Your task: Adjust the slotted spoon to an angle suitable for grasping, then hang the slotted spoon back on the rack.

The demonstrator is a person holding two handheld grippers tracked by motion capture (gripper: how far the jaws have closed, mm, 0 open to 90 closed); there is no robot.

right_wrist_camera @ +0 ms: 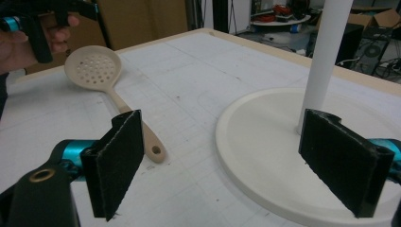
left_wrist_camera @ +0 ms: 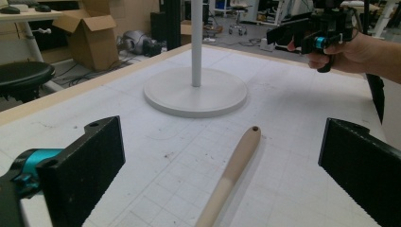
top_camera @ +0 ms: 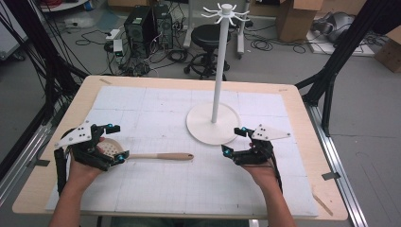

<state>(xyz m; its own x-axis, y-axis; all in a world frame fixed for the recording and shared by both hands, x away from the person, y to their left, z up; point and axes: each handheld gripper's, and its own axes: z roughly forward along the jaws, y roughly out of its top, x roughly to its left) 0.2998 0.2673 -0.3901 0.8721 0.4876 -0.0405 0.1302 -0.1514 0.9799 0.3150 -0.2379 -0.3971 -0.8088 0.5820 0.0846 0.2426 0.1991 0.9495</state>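
The slotted spoon point(top_camera: 142, 154) lies flat on the bench point(top_camera: 56, 142), bowl at the left, handle pointing right toward the white stand point(top_camera: 213, 124). The left claw point(top_camera: 116, 142) hangs over the bowl end, jaws spread wide, gripping nothing. Over at the right, the right claw point(top_camera: 233, 141) sits released beside the stand's base, also empty.

No legible text, label, brand, number or sign on anything in any view.

Beige slotted spoon point(top_camera: 156, 155) flat on table point(top_camera: 189, 189)
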